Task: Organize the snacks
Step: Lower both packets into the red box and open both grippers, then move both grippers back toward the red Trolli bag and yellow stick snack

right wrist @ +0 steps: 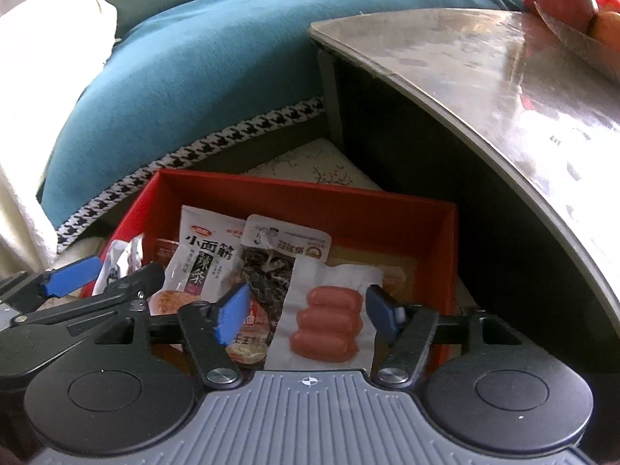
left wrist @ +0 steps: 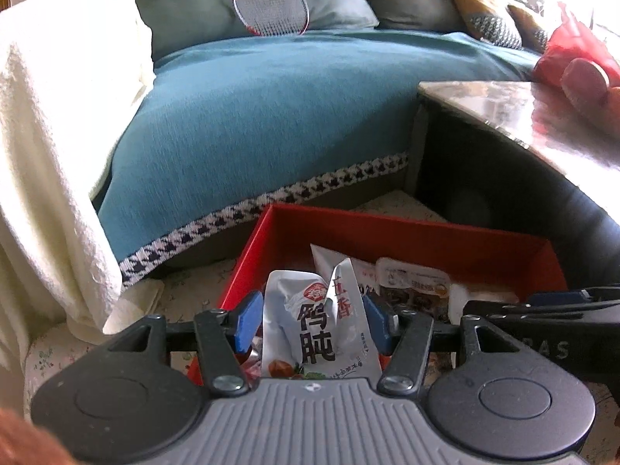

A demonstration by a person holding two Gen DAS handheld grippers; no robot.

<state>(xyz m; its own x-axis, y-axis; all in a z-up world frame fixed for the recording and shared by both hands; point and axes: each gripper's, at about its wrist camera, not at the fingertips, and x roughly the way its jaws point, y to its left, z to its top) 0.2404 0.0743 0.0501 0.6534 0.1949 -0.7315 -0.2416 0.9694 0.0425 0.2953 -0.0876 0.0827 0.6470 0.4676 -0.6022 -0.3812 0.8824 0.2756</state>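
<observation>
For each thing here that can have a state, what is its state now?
Left gripper: shut on the white snack packet, over the box.
Right gripper: open, pads clear of the sausage pack.
Red box: open, no lid on, holding several packets.
Sausage pack: sealed, lying flat.

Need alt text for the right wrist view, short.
The right tool hangs open over a sausage pack in a red box of snack packets. The left tool holds a silver packet at the box's left.
</observation>
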